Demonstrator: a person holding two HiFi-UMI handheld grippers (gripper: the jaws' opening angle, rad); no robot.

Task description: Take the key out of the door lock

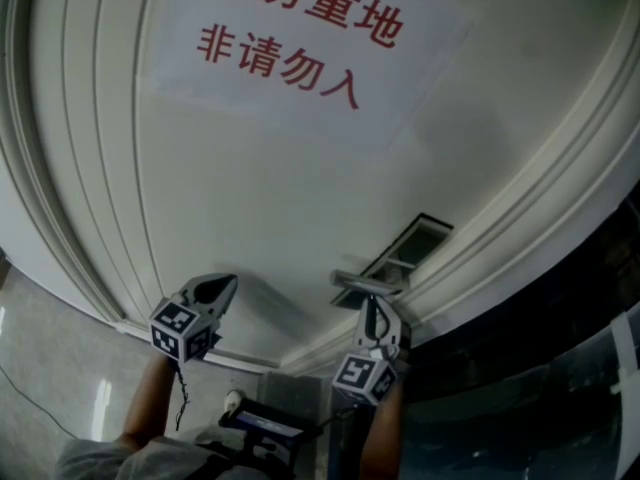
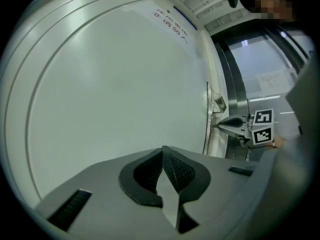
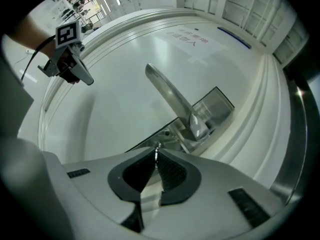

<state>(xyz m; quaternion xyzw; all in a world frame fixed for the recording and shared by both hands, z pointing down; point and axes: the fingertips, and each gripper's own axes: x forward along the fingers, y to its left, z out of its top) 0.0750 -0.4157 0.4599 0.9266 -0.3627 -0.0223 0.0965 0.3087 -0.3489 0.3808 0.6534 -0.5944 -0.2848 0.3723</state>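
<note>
Right tool [image 3: 157,155]: we see its jaws pinched shut on the thin silver metal key [image 3: 156,149]. Only a sliver of the key shows between the black ribbed pads [image 3: 172,171]. The key sits just below the silver metal lever handle [image 3: 169,95], at the lower part of the silver rectangular lock plate [image 3: 212,109] that carries the handle. We can't tell how deep it sits in the lock. The tool points straight at the plate from below the handle.

Left tool [image 2: 162,151]: its jaws are closed, tips meeting, with nothing between them. It is well to the left of the handle, its tip near the face of the white panelled door [image 1: 250,188]. We can't tell whether it touches the door.

A white paper sheet with red characters [image 1: 300,38] is stuck on the door well above the handle. To the right of the handle we see the white moulded door frame [image 1: 540,198], then a dark glass panel [image 1: 540,368].
</note>
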